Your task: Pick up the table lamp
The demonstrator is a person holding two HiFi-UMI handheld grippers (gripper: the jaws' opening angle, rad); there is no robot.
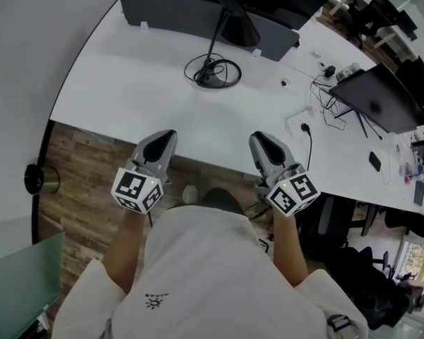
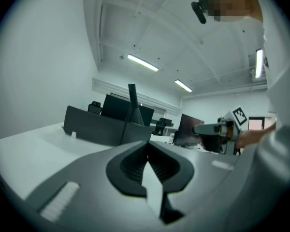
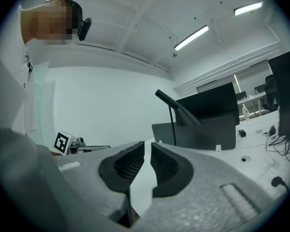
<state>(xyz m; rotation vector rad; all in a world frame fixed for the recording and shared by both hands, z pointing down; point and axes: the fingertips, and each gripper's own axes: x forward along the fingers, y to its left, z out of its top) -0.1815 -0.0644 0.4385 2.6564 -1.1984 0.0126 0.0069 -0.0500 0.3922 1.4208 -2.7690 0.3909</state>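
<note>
The black table lamp [image 1: 213, 73] stands on the white table [image 1: 127, 90]. It has a round base ringed by its cord, and a thin stem that rises to a long head. In the left gripper view the lamp [image 2: 132, 105] stands far ahead; in the right gripper view the lamp [image 3: 176, 108] is also at a distance. My left gripper [image 1: 164, 137] hovers at the table's near edge, shut and empty [image 2: 147, 146]. My right gripper [image 1: 263, 140] is level with it to the right. Its jaws [image 3: 148, 146] are together but for a thin slit, with nothing between them.
A dark divider panel [image 1: 191, 13] runs behind the lamp. A monitor [image 1: 378, 97], loose cables [image 1: 332, 108] and a socket block [image 1: 300, 124] lie to the right. A black cylinder [image 1: 37, 179] stands on the wooden floor at the left. Office chairs [image 1: 360, 281] crowd the lower right.
</note>
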